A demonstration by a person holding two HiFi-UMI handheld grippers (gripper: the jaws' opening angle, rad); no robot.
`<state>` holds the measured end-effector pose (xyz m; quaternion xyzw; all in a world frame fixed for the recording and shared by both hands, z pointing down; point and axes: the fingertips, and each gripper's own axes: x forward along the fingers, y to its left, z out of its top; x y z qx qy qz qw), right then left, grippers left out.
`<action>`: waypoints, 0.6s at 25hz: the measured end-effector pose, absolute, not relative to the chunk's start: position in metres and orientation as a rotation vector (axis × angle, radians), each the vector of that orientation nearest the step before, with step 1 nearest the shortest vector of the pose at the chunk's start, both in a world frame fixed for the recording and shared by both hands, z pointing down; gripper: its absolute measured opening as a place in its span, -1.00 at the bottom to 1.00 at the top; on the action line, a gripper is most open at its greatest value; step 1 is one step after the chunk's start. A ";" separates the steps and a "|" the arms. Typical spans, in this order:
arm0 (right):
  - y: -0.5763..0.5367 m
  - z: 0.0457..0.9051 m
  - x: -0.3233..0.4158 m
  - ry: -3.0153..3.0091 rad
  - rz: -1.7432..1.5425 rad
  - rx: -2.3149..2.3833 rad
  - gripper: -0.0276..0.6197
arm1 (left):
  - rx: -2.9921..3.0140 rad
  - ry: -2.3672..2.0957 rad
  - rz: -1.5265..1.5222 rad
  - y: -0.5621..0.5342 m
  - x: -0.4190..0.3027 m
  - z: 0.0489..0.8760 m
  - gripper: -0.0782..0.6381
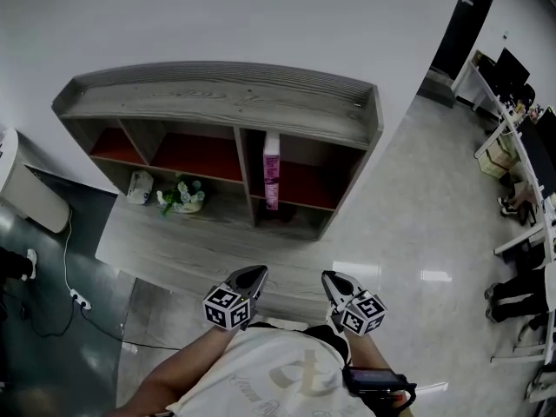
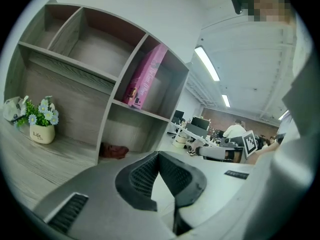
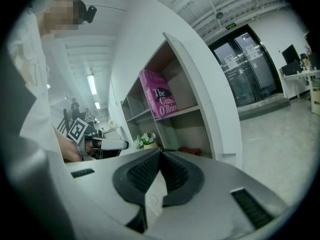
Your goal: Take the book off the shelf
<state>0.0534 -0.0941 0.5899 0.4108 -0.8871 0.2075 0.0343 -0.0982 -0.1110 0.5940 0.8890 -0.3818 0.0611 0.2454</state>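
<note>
My left gripper (image 2: 159, 154) has its jaws pressed together with nothing between them, and my right gripper (image 3: 160, 153) is the same, pads meeting at the tips and empty. I hold both side by side in front of the shelf (image 1: 217, 94), well apart from it and pointing toward it. The pink book (image 1: 272, 170) stands in the shelf's upper right compartment, against the divider. A small flower pot (image 1: 182, 196) sits low at the shelf's left side.
</note>
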 end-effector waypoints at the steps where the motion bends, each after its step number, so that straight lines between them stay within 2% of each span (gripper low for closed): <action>1: -0.096 0.592 0.055 -2.727 0.644 1.256 -0.90 | 2.422 -1.050 0.164 -0.113 -0.098 0.594 -0.78; 15: -0.157 0.581 0.056 -2.810 0.546 1.074 -0.90 | 2.407 -1.181 0.113 -0.145 -0.098 0.575 -0.78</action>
